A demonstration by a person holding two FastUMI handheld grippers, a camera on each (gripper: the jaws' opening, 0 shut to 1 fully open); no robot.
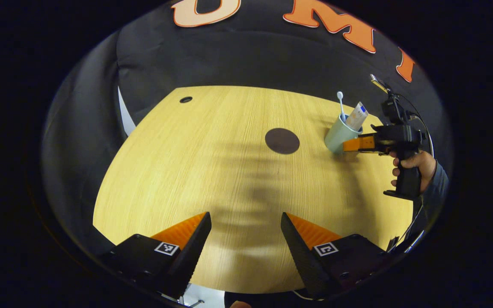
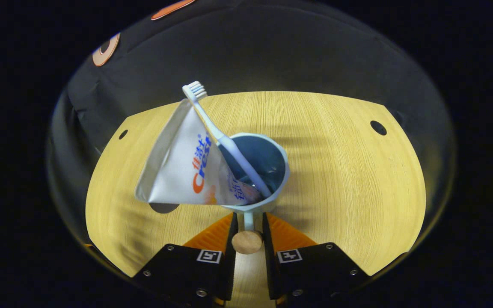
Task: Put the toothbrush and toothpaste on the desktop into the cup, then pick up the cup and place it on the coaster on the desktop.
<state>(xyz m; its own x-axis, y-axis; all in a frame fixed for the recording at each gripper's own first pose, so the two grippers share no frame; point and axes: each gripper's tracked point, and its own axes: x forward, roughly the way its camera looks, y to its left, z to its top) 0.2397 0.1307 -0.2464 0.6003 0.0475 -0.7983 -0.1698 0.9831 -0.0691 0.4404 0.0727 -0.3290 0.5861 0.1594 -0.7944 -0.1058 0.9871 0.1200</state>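
Cup (image 2: 257, 171) stands upright on the desktop (image 2: 357, 179), toothbrush (image 2: 225, 137) and toothpaste (image 2: 186, 171) already inside, both leaning out over the rim toward one side. Only the move to the coaster (image 1: 282, 140) looks left to do.

Right gripper (image 2: 247, 229): fingers closed on the cup's handle (image 2: 247, 239), one on each side of its thin stem, the round wooden knob sitting between them. In the left gripper view the cup (image 1: 340, 134) sits just beside the coaster, right gripper (image 1: 357, 143) meeting it from the side, a hand (image 1: 413, 164) on the grip.

Left gripper (image 1: 246, 226): fingers well apart, holding nothing, over bare table near the front edge.

Handling judgement: cup looks rigid, smooth-walled, probably light; the handle is the natural hold but narrow, so the cup may swing or twist about the stem. Tube is soft and tall, brush is slim; both raise the load's balance and lean one way. Tilting would likely tip them out. Lift level, carry low, set down square on the dark disc
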